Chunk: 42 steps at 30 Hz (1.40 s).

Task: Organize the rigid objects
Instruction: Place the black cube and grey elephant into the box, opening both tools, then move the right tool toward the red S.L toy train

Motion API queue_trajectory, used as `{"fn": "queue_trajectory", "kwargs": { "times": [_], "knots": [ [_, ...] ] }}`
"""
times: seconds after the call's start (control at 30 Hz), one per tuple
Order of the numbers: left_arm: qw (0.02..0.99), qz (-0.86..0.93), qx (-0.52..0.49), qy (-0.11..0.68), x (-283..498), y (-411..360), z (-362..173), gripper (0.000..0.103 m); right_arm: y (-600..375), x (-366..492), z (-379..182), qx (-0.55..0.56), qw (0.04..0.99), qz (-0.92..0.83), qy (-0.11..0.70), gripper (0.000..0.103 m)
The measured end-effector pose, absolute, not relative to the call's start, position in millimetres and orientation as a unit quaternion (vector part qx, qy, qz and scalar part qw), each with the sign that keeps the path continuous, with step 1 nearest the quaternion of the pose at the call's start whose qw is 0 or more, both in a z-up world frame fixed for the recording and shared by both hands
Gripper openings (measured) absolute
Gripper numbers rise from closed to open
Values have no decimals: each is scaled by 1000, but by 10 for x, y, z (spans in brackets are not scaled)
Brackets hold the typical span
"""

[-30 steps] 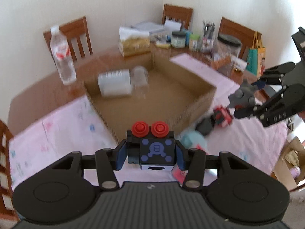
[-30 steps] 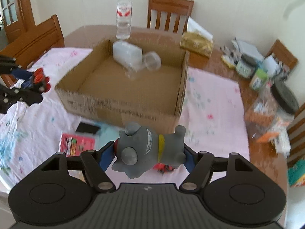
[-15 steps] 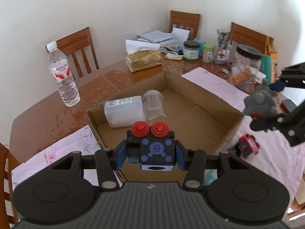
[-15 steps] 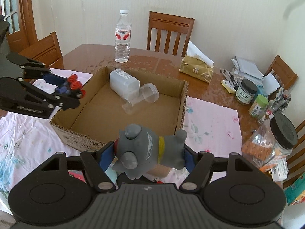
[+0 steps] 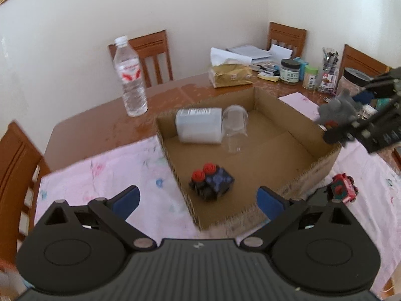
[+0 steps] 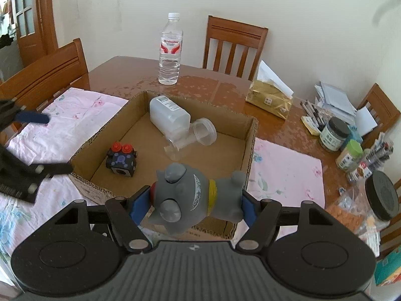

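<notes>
A black toy block with two red knobs (image 5: 211, 181) (image 6: 122, 159) lies inside the open cardboard box (image 5: 323, 160) (image 6: 250, 150), near its front left corner. My left gripper (image 5: 198, 202) hangs above that corner, its jaws opening wide with nothing between them; the right wrist view catches it at the left edge (image 6: 54, 144). My right gripper (image 6: 194, 207) is shut on a grey toy animal with a yellow collar (image 6: 193, 199) (image 5: 337, 111), held over the box's near wall. A white plastic jar (image 5: 199, 125) (image 6: 169, 115) and a clear cup (image 5: 234, 128) (image 6: 200, 135) lie at the box's back.
A water bottle (image 5: 130, 85) (image 6: 170, 52) stands behind the box. A red toy (image 5: 342, 190) lies on the pink cloth (image 5: 105, 170) right of the box. A tissue pack (image 6: 269, 97), jars and pens crowd the far right. Wooden chairs ring the table.
My left gripper has opened and let go of the black block, which now lies in the box. The right gripper has carried the grey toy closer over the box.
</notes>
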State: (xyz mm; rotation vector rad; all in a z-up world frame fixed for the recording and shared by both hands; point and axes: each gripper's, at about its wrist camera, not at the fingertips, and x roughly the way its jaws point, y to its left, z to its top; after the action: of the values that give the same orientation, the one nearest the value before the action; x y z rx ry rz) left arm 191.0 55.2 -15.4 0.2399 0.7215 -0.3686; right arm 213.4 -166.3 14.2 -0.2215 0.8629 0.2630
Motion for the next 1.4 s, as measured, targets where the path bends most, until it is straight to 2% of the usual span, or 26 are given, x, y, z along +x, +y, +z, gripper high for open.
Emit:
{"fn": "queue_trajectory", "kwargs": {
  "times": [0.43, 0.5, 0.53, 0.57, 0.8, 1.13, 1.4],
  "knots": [
    [920, -75, 86, 375, 1636, 792, -282, 102, -1504, 2604, 52, -161, 886, 141, 410, 77],
    [919, -66, 86, 379, 1586, 806, -297, 102, -1498, 2697, 66, -161, 893, 130, 399, 84],
    [919, -61, 87, 380, 1553, 811, -300, 102, -1495, 2733, 71, -165, 897, 122, 392, 100],
    [919, -57, 86, 380, 1521, 822, -297, 102, -1487, 2759, 73, -174, 899, 113, 386, 103],
    [916, -42, 80, 391, 1361, 895, -323, 102, -1511, 2678, 91, -178, 901, 102, 383, 103],
    [913, -63, 83, 394, 1278, 943, -349, 102, -1734, 2255, -19, -120, 900, 41, 417, 103],
    [906, -95, 94, 401, 1274, 968, -415, 102, -2066, 2002, -626, -15, 873, -47, 486, 103]
  ]
}}
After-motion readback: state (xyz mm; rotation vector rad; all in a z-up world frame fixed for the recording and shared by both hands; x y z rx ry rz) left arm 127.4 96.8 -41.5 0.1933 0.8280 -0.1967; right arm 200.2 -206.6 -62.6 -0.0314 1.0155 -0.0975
